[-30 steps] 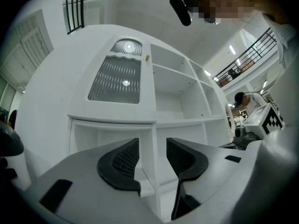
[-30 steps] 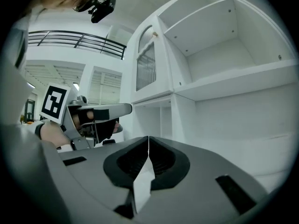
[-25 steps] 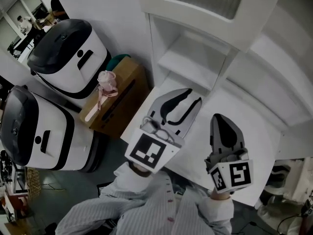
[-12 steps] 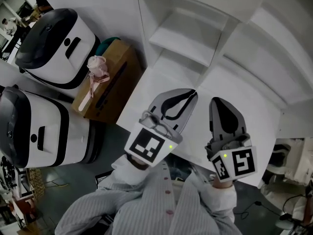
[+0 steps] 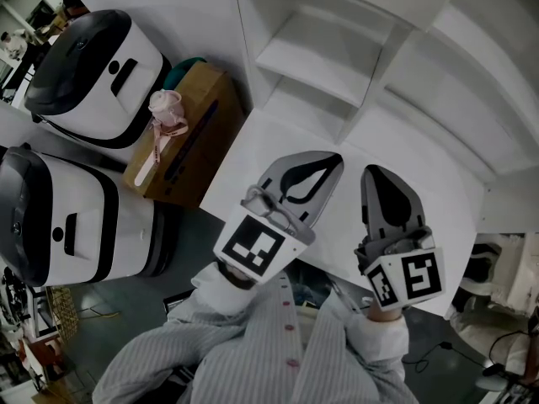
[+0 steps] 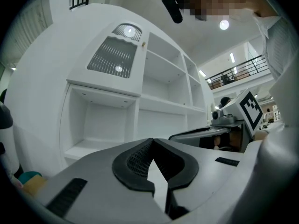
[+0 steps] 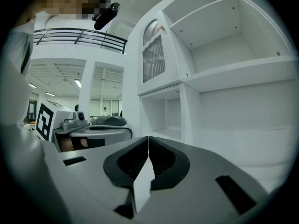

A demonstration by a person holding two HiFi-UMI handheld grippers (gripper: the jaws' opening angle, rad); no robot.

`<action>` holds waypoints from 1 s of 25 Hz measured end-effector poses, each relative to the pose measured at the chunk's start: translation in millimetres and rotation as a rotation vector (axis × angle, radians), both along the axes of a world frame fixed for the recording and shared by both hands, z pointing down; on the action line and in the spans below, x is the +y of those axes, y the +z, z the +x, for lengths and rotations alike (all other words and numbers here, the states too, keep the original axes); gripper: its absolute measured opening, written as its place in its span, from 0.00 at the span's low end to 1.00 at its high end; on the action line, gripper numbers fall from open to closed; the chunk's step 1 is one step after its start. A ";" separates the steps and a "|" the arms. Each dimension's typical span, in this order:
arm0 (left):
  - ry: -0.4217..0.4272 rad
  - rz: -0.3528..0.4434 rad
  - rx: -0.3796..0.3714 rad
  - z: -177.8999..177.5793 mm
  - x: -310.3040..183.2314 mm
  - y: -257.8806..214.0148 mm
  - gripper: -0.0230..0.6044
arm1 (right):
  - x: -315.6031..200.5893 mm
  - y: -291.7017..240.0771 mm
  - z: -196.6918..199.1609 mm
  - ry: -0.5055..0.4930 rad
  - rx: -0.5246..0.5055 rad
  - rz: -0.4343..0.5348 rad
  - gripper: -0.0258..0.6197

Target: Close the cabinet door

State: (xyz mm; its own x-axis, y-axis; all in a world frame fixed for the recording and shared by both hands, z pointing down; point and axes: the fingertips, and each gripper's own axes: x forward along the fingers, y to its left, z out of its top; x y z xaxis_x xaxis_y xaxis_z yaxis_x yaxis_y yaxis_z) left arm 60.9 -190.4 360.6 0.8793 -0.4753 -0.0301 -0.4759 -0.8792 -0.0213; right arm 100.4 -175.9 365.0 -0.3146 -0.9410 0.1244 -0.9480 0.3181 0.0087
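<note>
The white cabinet [image 5: 337, 57] fills the upper part of the head view, its open shelves facing me. Its door [image 6: 114, 55], white with a mesh panel, shows at the upper left in the left gripper view and appears as the door [image 7: 154, 50] in the right gripper view, seemingly lying against the cabinet front. It is outside the head view. My left gripper [image 5: 337, 156] hovers over the white counter [image 5: 269, 154], shut after just closing, with nothing between its fingertips. Beside it my right gripper [image 5: 376, 172] is also shut and empty. Neither touches the cabinet.
Two white-and-black machines [image 5: 93, 66] [image 5: 59, 217] stand on the floor at left. Between them and the cabinet sits a brown cardboard box [image 5: 198, 133] with a pink object [image 5: 164, 108] on top. An open compartment [image 6: 100, 125] lies below the door.
The left gripper's jaws went from open to shut, with nothing caught. The view dropped, so the mesh door left the top of the head view. The right gripper stayed put.
</note>
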 end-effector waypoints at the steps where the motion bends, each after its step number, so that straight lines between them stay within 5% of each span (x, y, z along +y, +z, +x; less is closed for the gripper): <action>1: 0.003 0.001 -0.002 0.5 0.5 -0.3 0.05 | -0.5 0.0 0.1 -0.002 -0.001 -0.001 0.06; 25: 0.068 0.034 -0.046 10.7 -12.9 -5.6 0.05 | -3.5 -2.4 11.5 0.000 0.009 -0.002 0.06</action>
